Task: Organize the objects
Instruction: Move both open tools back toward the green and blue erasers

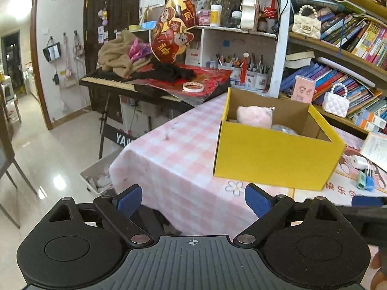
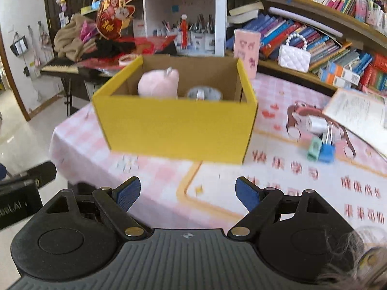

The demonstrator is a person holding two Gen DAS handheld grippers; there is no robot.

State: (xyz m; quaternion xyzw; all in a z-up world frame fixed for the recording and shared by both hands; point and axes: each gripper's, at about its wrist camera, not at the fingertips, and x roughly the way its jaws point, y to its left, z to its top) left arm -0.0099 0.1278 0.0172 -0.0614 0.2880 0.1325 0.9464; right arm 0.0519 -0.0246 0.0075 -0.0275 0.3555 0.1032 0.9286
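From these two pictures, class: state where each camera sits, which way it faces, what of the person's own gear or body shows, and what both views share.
Left wrist view: on the left gripper, jaws open and empty, facing the table's left corner and the yellow box; the right gripper's tip and some fingers show at right.
Right wrist view: on the right gripper, open and empty, facing the box squarely; the left gripper's body shows at left.
Shared: the box, pink plush, binder clips, bookshelf.

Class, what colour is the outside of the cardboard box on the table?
Yellow box, plainest in the right wrist view.
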